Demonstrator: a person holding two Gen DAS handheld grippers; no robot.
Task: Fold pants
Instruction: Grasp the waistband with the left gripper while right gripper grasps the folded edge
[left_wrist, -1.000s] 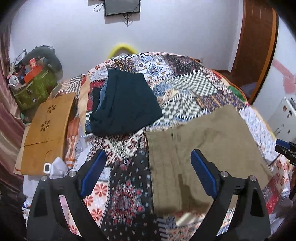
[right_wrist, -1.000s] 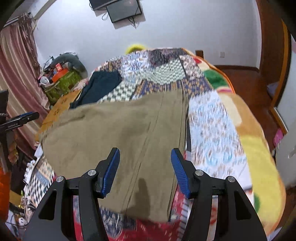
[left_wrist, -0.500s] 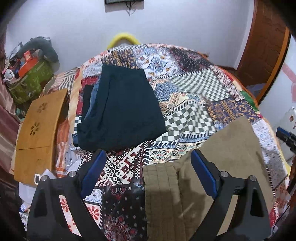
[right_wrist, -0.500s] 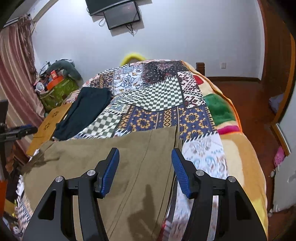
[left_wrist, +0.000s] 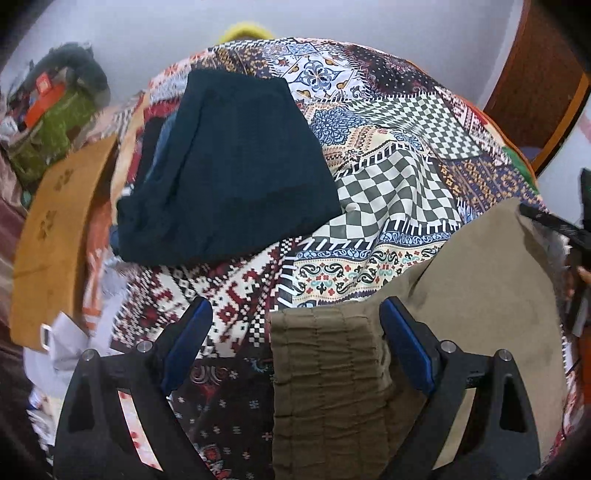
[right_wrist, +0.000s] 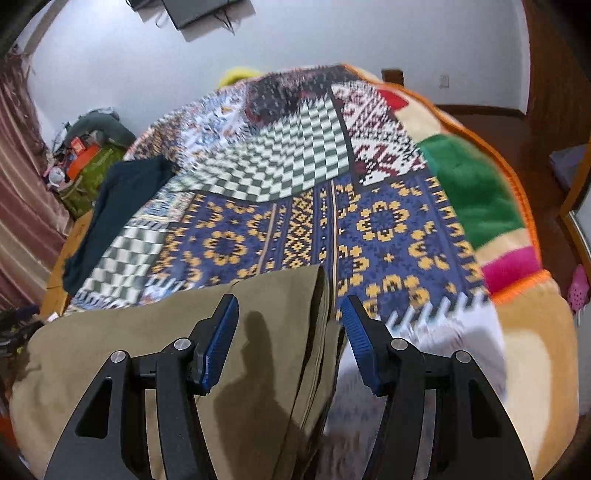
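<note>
Olive-brown pants (left_wrist: 461, 302) lie flat on the patchwork bed near its front edge. Their gathered waistband (left_wrist: 325, 362) lies between the fingers of my left gripper (left_wrist: 295, 332), which is open and empty right above it. In the right wrist view the pants (right_wrist: 147, 350) fill the lower left, and their stacked hem edges (right_wrist: 319, 332) lie between the fingers of my right gripper (right_wrist: 290, 332), which is open and empty. The right gripper also shows at the right edge of the left wrist view (left_wrist: 554, 225).
A folded dark navy garment (left_wrist: 229, 166) lies on the bed's left side, also in the right wrist view (right_wrist: 110, 214). A wooden lap tray (left_wrist: 55, 236) and cluttered bags (left_wrist: 51, 122) sit to the left. The patchwork bedspread (right_wrist: 369, 221) stretches ahead; floor and door are right.
Both grippers have moved down and forward toward the bed, closing in on the pants' edges. The pants have not moved. Both stay open.
</note>
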